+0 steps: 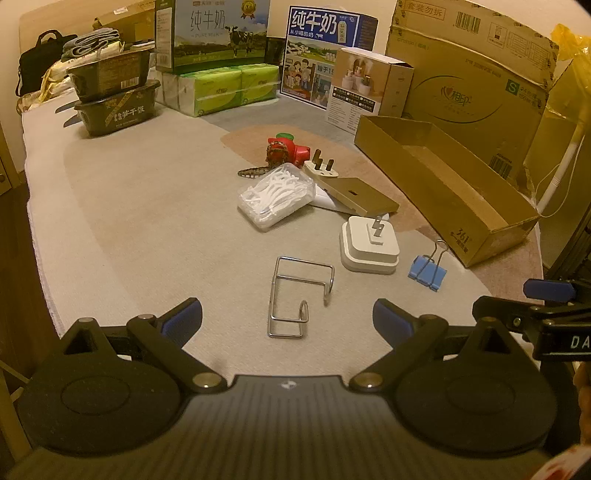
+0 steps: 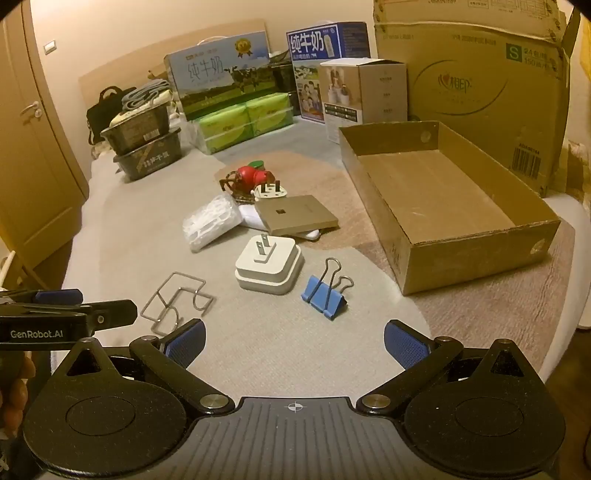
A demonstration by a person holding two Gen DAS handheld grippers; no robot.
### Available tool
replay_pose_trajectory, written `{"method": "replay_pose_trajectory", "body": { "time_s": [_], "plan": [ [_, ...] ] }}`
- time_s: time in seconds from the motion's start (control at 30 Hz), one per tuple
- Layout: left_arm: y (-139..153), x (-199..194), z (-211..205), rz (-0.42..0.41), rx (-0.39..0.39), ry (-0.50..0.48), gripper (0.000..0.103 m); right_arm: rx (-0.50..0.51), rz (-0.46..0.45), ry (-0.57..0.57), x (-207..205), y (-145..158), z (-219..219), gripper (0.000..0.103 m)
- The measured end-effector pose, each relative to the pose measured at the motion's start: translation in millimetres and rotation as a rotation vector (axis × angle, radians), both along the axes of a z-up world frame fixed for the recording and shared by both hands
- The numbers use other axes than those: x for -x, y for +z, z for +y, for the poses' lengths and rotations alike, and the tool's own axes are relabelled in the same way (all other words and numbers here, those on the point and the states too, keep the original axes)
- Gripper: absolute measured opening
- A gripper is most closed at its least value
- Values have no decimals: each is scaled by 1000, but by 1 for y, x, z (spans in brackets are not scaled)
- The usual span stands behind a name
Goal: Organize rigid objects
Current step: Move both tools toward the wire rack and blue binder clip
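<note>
Loose items lie on a grey mat: a wire hook [image 1: 301, 297] [image 2: 177, 302], a white plug adapter [image 1: 370, 243] [image 2: 269, 264], a blue binder clip [image 1: 427, 271] [image 2: 325, 293], a clear box of floss picks [image 1: 277, 197] [image 2: 211, 222], a flat tan box [image 1: 360, 195] [image 2: 297, 215], a white round plug [image 1: 319, 166] [image 2: 270, 190] and a red toy [image 1: 286, 147] [image 2: 251, 174]. An empty cardboard tray [image 1: 491, 232] [image 2: 476, 254] stands to the right. My left gripper [image 1: 287, 317] hangs open just short of the wire hook. My right gripper [image 2: 294, 341] is open, near the binder clip, holding nothing.
Milk cartons [image 1: 212, 35] [image 2: 221, 74], green tissue packs [image 1: 225, 90], stacked black food tubs [image 1: 114, 92] [image 2: 146, 142], a small white carton [image 1: 369, 85] and a big cardboard box [image 2: 476, 85] line the back. A black bag [image 1: 40, 61] and a door [image 2: 33, 129] are at the left.
</note>
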State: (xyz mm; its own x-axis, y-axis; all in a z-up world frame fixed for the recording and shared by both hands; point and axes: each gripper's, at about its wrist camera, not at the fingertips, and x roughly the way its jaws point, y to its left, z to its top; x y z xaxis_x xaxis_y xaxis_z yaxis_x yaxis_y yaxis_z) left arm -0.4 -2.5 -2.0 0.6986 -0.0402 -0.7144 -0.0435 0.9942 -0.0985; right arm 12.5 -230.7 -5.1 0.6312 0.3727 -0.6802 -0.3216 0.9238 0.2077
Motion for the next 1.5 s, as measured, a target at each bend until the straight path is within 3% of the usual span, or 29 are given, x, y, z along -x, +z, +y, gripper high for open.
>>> {"method": "replay_pose_trajectory", "body": {
  "time_s": [1.5],
  "plan": [
    [0, 0, -1, -1, 2, -11, 97, 1, 5, -5, -7, -2, -1, 102]
  ]
}}
